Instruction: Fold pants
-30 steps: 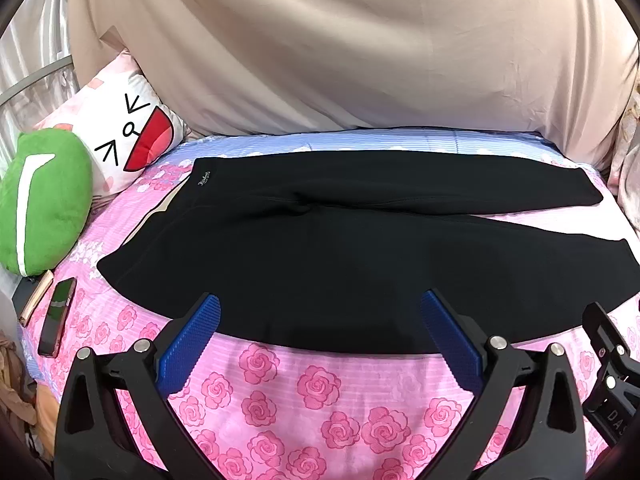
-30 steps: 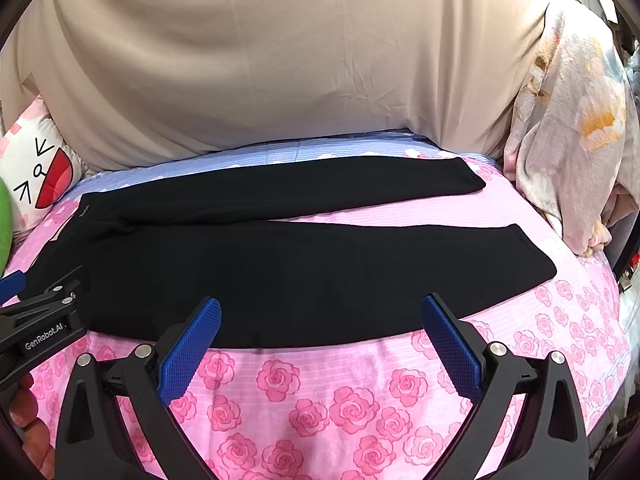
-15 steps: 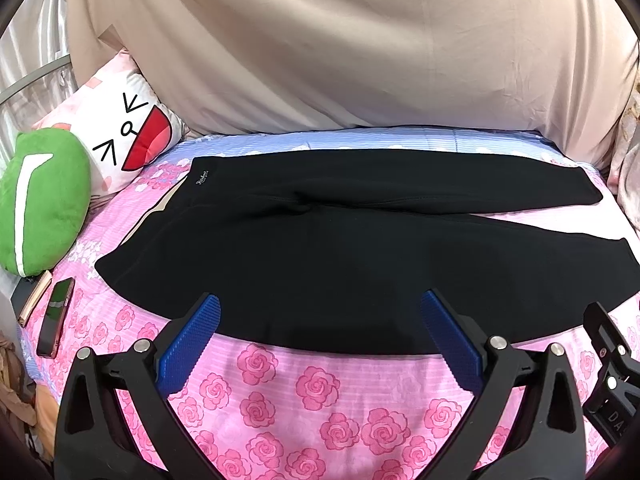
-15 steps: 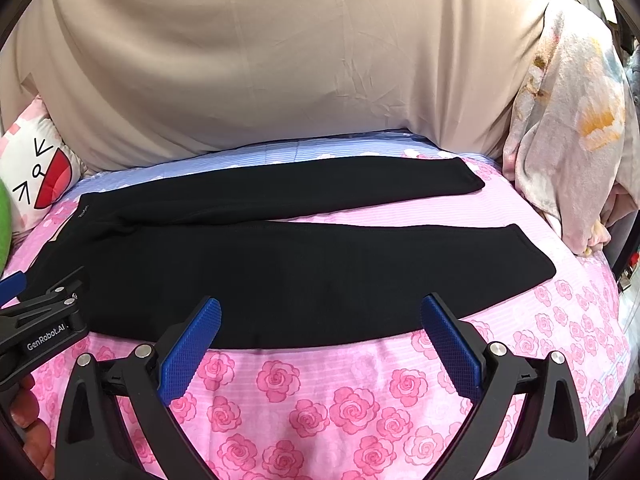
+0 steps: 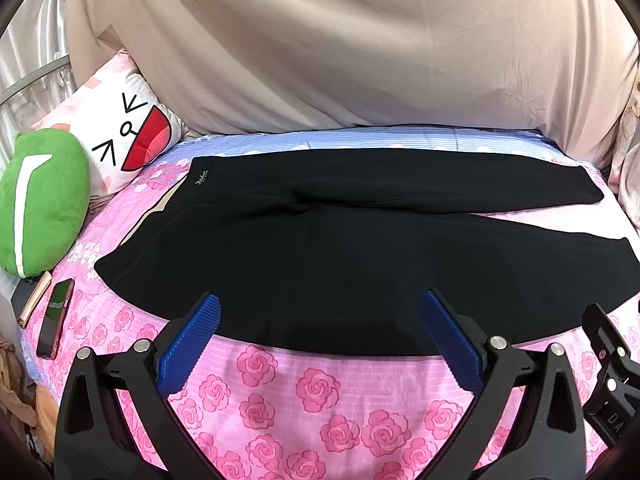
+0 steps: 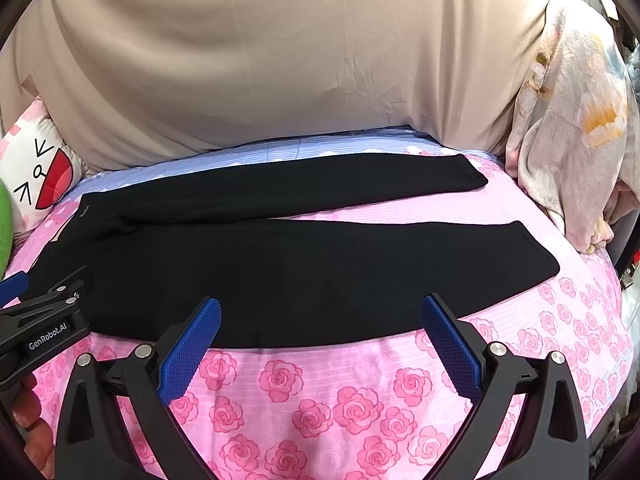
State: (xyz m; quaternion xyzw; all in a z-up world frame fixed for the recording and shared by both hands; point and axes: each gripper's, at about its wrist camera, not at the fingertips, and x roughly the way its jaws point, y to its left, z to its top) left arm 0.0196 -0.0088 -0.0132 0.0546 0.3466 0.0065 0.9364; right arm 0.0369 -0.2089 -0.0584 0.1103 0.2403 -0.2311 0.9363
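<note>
Black pants (image 5: 320,256) lie flat on a pink rose-print bed (image 5: 312,400), waistband at the left, both legs spread out to the right. They also show in the right wrist view (image 6: 304,268). My left gripper (image 5: 320,320) is open and empty, hovering over the near edge of the pants. My right gripper (image 6: 320,320) is open and empty, also over the near edge of the nearer leg. The left gripper's side (image 6: 40,332) shows at the left of the right wrist view; the right gripper's side (image 5: 612,372) shows at the right of the left wrist view.
A green plush pillow (image 5: 40,200) and a white cartoon-face pillow (image 5: 124,136) sit at the left. A phone (image 5: 54,324) lies at the bed's left edge. A beige sheet (image 5: 340,48) hangs behind. A floral blanket (image 6: 572,128) hangs at the right.
Both views have barely shifted; the left gripper drifted very slightly. Both grippers stay open and the pants have not moved.
</note>
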